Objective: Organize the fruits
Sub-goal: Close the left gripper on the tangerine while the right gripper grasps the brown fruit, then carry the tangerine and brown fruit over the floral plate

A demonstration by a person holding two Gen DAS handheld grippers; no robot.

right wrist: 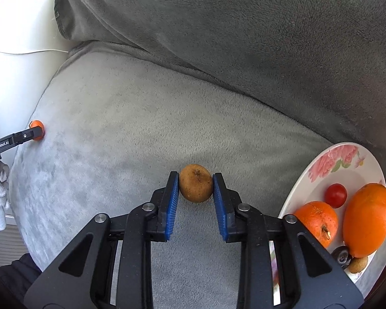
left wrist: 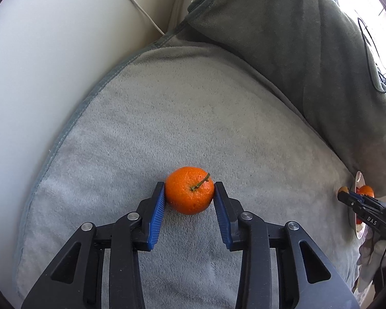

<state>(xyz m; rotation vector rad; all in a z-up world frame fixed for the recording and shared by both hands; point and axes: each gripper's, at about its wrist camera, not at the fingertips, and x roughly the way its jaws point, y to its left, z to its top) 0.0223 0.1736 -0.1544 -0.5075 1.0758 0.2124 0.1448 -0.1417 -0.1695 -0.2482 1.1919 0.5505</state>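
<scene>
In the left wrist view my left gripper (left wrist: 189, 190) is shut on a small orange tangerine (left wrist: 189, 190) with a green stem, resting on the grey cushion (left wrist: 167, 118). In the right wrist view my right gripper (right wrist: 195, 183) is shut on a small brown round fruit (right wrist: 195, 183) on the same cushion. A floral white plate (right wrist: 329, 164) at the right holds two oranges (right wrist: 367, 219), a cherry tomato (right wrist: 335, 195), a dark fruit and a small brown fruit. The left gripper with its tangerine also shows far left in the right wrist view (right wrist: 37, 130).
A dark grey back cushion (right wrist: 244, 38) rises behind the seat. A white sofa arm (left wrist: 51, 51) with a white cable (left wrist: 136, 2) lies on the left. The plate's edge (left wrist: 359, 180) and the right gripper (left wrist: 347, 196) show at the far right in the left wrist view.
</scene>
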